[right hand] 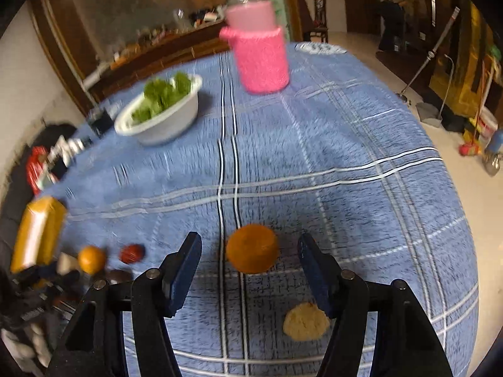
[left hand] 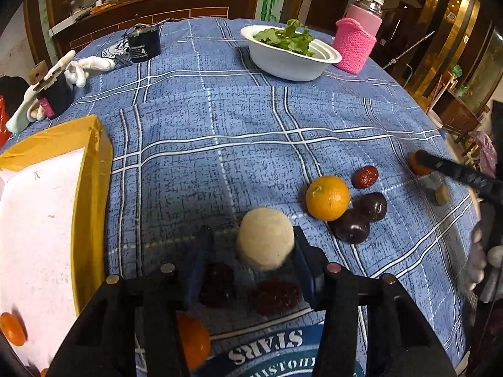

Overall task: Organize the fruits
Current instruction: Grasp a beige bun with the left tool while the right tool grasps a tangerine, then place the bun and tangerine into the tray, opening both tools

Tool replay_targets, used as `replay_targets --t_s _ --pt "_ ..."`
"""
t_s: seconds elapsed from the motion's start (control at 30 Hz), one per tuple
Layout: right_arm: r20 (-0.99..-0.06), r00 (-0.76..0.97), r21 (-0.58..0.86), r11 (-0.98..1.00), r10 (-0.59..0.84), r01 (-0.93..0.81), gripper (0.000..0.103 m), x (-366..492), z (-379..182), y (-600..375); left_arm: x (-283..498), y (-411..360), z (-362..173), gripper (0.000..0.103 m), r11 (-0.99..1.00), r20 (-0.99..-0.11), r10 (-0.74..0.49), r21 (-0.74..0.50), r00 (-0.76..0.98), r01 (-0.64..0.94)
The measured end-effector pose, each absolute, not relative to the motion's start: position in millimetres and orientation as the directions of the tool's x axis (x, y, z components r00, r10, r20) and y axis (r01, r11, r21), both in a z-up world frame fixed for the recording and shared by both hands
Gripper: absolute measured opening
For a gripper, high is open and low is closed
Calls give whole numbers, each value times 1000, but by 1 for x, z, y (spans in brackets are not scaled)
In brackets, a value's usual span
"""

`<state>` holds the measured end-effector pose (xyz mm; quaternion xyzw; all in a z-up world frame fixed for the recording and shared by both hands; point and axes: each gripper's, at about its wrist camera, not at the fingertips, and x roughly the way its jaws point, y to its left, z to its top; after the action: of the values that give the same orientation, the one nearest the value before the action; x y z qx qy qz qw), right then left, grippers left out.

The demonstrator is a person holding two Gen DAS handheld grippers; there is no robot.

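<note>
The left gripper (left hand: 251, 248) is held apart over the tablecloth (left hand: 220, 125); a pale round fruit (left hand: 265, 242) is positioned between its fingers, against the right one. The right gripper (right hand: 250, 251) is likewise apart, an orange (right hand: 252, 248) being centred between its fingers, untouched.

pale round fruit (left hand: 265, 242): we see it beige and matte, sitting between the left claw (left hand: 251, 248) fingers, against the right one.
orange (right hand: 252, 248): we find it between the right claw (right hand: 250, 251) fingers, touching neither.
second orange (left hand: 327, 198): beyond the left claw, to its right, touching two dark plums (left hand: 361, 216).
red date (left hand: 364, 176): just past them.
</note>
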<state>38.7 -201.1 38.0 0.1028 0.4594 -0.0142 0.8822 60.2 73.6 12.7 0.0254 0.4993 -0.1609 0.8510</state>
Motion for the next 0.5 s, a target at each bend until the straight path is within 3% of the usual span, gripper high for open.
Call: replay_targets --t_s 0.03,0.07,0.1,0.17,0.5 --pt "-822 566 154 981 63 115 68 42 32 -199 60 73 13 42 945 -856 -249 -113 453 306" --pt "-827 559 148 983 60 112 67 44 29 -198 58 70 14 32 941 -851 -257 -111 458 321" --pt "-828 559 129 985 45 111 66 46 25 -195 57 68 16 32 940 -849 -253 -102 464 326" --pt "-828 561 103 989 24 110 39 46 25 -192 54 67 18 32 940 -844 -250 -94 475 327" --pt "-785 606 232 967 123 104 39 4 55 -185 15 107 57 32 933 -775 -352 -242 525 267"
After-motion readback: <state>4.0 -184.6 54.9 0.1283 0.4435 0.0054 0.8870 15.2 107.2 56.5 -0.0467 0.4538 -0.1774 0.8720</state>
